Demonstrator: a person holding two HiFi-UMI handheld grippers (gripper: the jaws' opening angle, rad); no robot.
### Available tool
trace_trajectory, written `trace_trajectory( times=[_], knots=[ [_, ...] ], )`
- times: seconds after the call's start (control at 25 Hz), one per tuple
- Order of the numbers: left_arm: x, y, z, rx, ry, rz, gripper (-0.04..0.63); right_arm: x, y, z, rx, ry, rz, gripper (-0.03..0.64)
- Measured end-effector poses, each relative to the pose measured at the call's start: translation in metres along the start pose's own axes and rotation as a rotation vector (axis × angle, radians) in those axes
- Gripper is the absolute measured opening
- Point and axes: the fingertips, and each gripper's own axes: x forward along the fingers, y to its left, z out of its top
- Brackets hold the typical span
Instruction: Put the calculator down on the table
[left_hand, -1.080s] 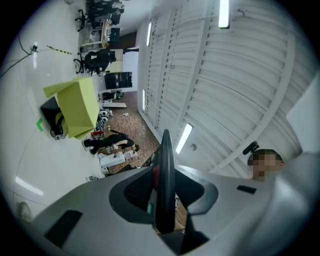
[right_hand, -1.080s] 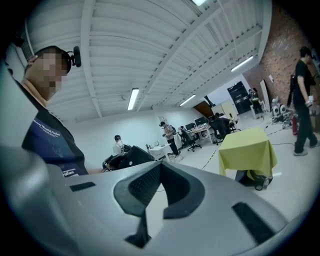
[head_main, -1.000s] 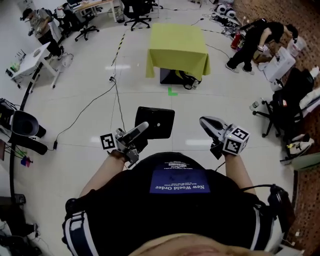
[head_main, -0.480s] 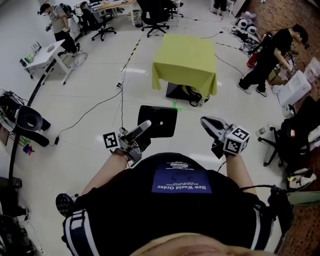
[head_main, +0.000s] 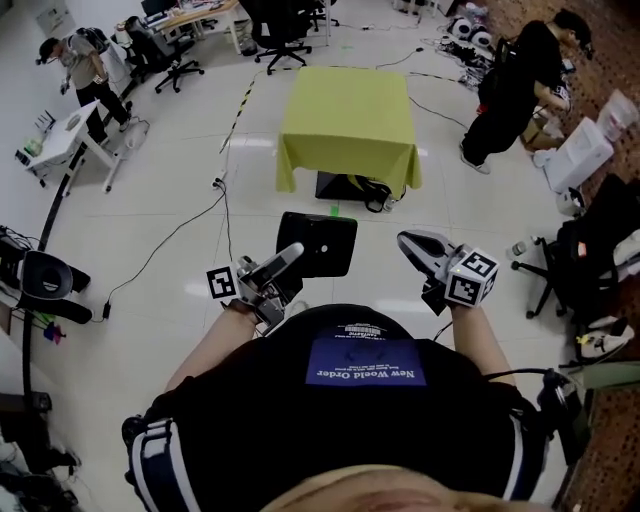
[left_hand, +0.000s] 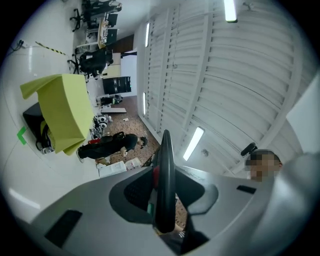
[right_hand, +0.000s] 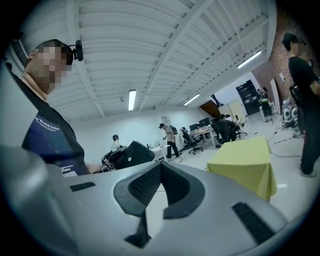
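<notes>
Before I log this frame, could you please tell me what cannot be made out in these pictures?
Calculator: keys and display; head view shows one plain dark face, left gripper view only its edge.
Yellow-clothed table: top and legs, draped over in all views.
Feet: behind the torso, head view.

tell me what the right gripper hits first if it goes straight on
Probably nothing near: the right gripper points between the calculator and the yellow-draped table, into open room; depth is hard to judge.

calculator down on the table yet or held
Held: the left gripper is shut on the calculator, away from the yellow-clothed table ahead.
</notes>
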Motion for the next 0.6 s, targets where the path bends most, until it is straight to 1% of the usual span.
trace_trajectory(
  times=[0.12,0.24,0.44,0.52,0.6],
  knots=[
    [0.007,0.012,0.041,-0.011,0.034,-0.049,0.129,0.023,-0.015,0.020,-0.040,-0.001,-0.060,-0.012],
    [0.013,0.021,0.084,-0.028,0.075,-0.065,0.129,0.048,-0.029,0.042,-0.030,-0.032,-0.120,-0.012],
    [0.003,0.031,0.160,-0.006,0.133,-0.104,0.129,0.113,-0.048,0.066,-0.039,-0.065,-0.161,-0.012],
    [-0.008,0.042,0.188,-0.022,0.139,-0.104,0.129,0.143,-0.053,0.073,-0.026,-0.080,-0.163,-0.012],
    [-0.018,0.056,0.207,-0.042,0.147,-0.086,0.129,0.167,-0.058,0.074,-0.010,-0.079,-0.160,-0.012]
  ],
)
